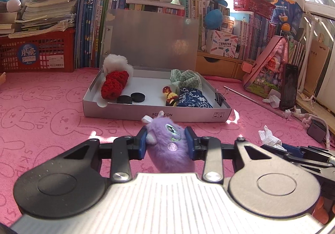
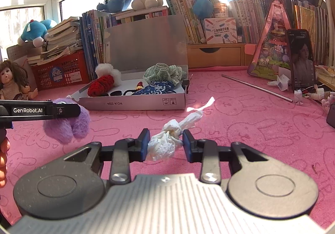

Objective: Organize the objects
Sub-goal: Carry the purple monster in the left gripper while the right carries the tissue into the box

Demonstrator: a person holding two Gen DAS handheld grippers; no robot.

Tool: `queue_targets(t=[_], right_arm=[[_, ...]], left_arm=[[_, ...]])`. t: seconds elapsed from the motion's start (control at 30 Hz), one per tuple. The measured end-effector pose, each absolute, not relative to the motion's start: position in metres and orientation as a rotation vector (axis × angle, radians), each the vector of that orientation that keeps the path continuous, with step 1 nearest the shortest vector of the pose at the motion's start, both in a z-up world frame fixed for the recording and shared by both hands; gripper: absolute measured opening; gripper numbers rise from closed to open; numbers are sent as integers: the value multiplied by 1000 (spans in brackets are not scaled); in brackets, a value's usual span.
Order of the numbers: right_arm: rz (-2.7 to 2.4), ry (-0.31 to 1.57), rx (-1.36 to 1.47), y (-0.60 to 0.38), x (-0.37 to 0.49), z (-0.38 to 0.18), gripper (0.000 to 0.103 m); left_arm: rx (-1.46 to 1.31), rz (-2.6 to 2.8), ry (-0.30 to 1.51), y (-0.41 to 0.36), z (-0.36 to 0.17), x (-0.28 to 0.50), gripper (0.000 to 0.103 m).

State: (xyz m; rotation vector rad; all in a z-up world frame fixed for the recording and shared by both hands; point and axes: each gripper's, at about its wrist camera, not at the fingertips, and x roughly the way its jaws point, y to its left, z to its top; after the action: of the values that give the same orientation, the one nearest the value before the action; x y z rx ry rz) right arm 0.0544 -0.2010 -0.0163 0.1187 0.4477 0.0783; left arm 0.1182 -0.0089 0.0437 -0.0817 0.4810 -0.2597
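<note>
Now our left gripper (image 1: 167,142) pinches the purple plush toy (image 1: 170,146) before the open box (image 1: 157,112); our right gripper (image 2: 166,143) pinches crumpled tissue (image 2: 167,142), which could slip loose.

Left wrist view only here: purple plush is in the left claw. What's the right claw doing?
Observer: The right claw is shut on a crumpled white tissue, held above the pink mat.
Operator: Anything left of the red crate? My view cuts off there.
Observer: A doll with dark hair sits there on the mat.
Operator: Is the purple plush clear of the mat?
Observer: From the right wrist view the purple plush hangs below the left claw, apparently off the mat, in front of the open grey box.
</note>
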Motion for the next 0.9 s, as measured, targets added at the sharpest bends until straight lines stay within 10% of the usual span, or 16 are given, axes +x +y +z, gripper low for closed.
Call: queue_targets(t=[0.9], right_arm=[[130,424,142,-203,158,28,38]], left_arm=[[-102,-269,423,-2,81,227,42]])
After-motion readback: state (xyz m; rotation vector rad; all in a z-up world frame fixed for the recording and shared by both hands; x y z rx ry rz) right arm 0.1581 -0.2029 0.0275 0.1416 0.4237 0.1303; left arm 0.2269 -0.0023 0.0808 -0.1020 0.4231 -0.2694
